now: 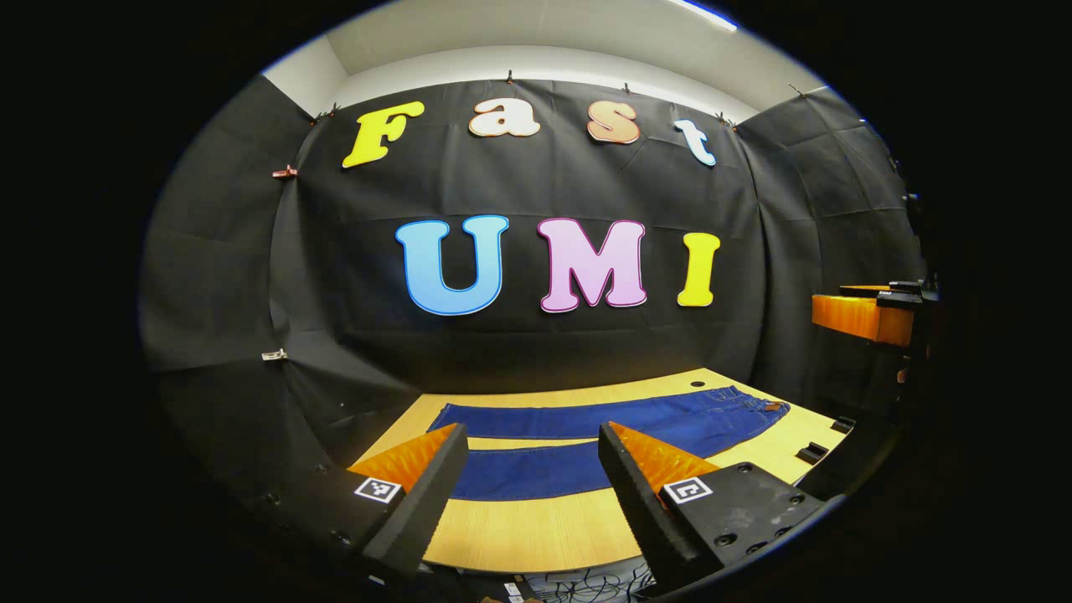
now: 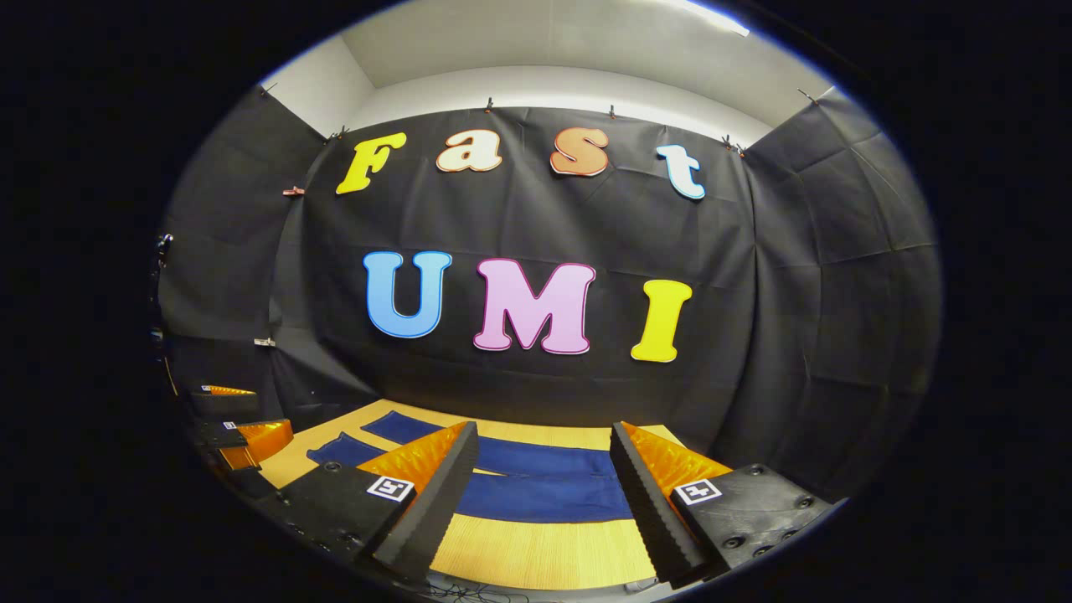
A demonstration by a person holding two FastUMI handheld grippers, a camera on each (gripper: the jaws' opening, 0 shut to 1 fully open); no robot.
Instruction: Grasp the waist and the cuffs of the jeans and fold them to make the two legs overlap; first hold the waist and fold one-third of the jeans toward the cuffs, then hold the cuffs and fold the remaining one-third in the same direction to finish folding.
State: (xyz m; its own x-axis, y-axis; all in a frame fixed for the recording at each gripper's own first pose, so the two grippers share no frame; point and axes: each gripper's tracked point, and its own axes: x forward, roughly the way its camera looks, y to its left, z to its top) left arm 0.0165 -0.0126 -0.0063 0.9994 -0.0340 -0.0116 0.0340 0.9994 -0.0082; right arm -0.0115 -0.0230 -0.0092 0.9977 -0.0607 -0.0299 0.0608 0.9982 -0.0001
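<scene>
The jeans [image 1: 586, 440] lie flat and unfolded on the table [image 1: 536, 536], both legs stretched side by side with a strip of wood showing between them. From the left gripper view the cuffs point left and the waist [image 1: 758, 406], with a small tan patch too small to read, sits at the right. The left tongs [image 1: 532, 477] hang spread above the near edge, pinching nothing. The right tongs [image 2: 544, 486] are likewise spread and empty. Each finger carries a small square black-and-white marker [image 1: 377, 490].
</scene>
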